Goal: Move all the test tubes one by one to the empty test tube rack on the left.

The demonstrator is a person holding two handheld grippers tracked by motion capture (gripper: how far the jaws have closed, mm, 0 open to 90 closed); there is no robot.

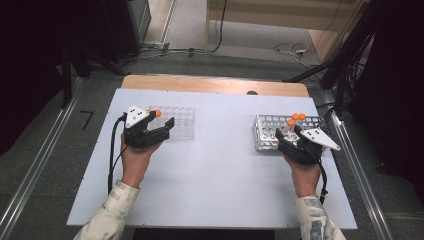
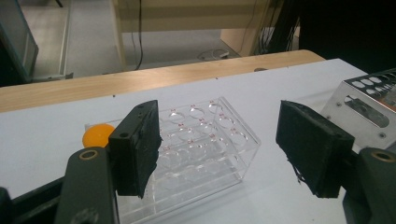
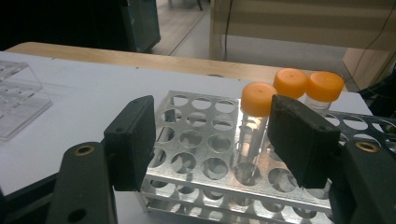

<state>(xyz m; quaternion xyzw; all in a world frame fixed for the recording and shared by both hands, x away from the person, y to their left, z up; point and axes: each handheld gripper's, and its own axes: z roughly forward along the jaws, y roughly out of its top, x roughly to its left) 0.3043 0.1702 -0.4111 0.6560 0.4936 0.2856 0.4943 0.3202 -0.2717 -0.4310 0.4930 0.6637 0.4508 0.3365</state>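
Observation:
A clear plastic rack [image 1: 177, 121] [image 2: 205, 140] stands on the left half of the white table, with an orange cap [image 1: 158, 113] [image 2: 97, 135] at its left end. My left gripper [image 1: 161, 124] [image 2: 217, 119] hovers open just in front of this rack, nothing between its pads. On the right stands a metal rack [image 1: 267, 131] [image 3: 196, 140] that holds three orange-capped tubes [image 1: 298, 118]. My right gripper [image 1: 291, 136] [image 3: 210, 126] is open over its near side. The nearest tube [image 3: 257, 100] stands just inside the right pad; contact cannot be told.
The white table top [image 1: 220, 165] lies on a wooden table whose edge [image 1: 215, 84] shows at the back. Metal rails [image 1: 357, 165] run along both sides on the floor. Cables and dark stands sit beyond the table.

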